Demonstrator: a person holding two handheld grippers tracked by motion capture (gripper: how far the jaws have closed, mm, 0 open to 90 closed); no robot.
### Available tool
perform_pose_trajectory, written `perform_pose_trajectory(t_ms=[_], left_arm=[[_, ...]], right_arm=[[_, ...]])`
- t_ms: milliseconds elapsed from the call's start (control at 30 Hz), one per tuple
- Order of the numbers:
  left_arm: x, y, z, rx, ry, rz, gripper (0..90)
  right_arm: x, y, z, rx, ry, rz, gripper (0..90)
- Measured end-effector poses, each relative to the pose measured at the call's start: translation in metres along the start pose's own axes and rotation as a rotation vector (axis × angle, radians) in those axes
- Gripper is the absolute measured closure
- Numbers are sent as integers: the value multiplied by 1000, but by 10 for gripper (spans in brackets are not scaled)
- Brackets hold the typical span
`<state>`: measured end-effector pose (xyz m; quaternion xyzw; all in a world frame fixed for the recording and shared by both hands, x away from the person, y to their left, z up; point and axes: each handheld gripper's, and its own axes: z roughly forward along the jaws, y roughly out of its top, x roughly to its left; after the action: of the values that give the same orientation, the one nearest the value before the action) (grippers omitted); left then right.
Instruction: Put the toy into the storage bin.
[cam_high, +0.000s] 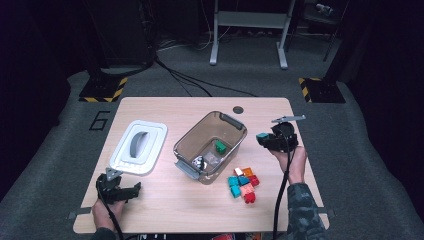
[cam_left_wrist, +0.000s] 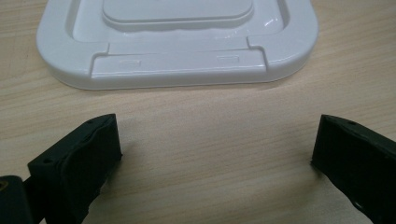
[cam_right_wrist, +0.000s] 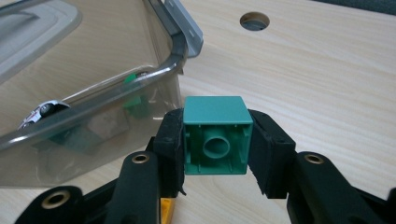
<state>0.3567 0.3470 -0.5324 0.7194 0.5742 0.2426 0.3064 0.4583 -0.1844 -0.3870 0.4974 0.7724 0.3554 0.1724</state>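
Counter (cam_high: 165, 200) of pale wood carries everything, and at its left near corner the left gripper (cam_high: 131, 190) rests low, its jaws spread wide with nothing but bare wood between them. Just ahead of those jaws lies one white lid (cam_high: 138, 147), flat, with a grey handle; in the left gripper view its near edge sits close to the jaw tips without touching them. To the right of the lid, with a strip of open wood between, stands one clear tub (cam_high: 186, 142), set at a slant. Inside it are one green brick (cam_high: 220, 146) and a small toy car (cam_high: 199, 161); other pieces there are too dim to count. Near the tub's right near corner lies a loose heap of about eight bricks (cam_high: 243, 183), teal, red, orange and white. Farther right, above the counter's right edge, the right gripper (cam_high: 262, 138) is closed on one teal brick (cam_right_wrist: 215, 135), pads pressing its two sides, just beside the tub's rim. Open wood stretches behind the tub to the far edge.
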Motion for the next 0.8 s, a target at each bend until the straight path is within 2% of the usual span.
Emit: perform_pose_trajectory(t_ms=[233, 267, 467, 567, 800], left_arm=[[0, 0, 0, 0, 0, 0, 9], [0, 0, 0, 0, 0, 1, 10], [0, 0, 0, 0, 0, 1, 10], [0, 0, 0, 0, 0, 1, 10], [0, 0, 0, 0, 0, 1, 9]], right_arm=[[4, 18, -5, -16, -11, -35, 589], [7, 21, -5, -14, -14, -18, 589], [15, 41, -6, -32, -10, -59, 589], [21, 48, -3, -38, 1, -87, 589], [35, 59, 14, -12, 17, -114, 588]])
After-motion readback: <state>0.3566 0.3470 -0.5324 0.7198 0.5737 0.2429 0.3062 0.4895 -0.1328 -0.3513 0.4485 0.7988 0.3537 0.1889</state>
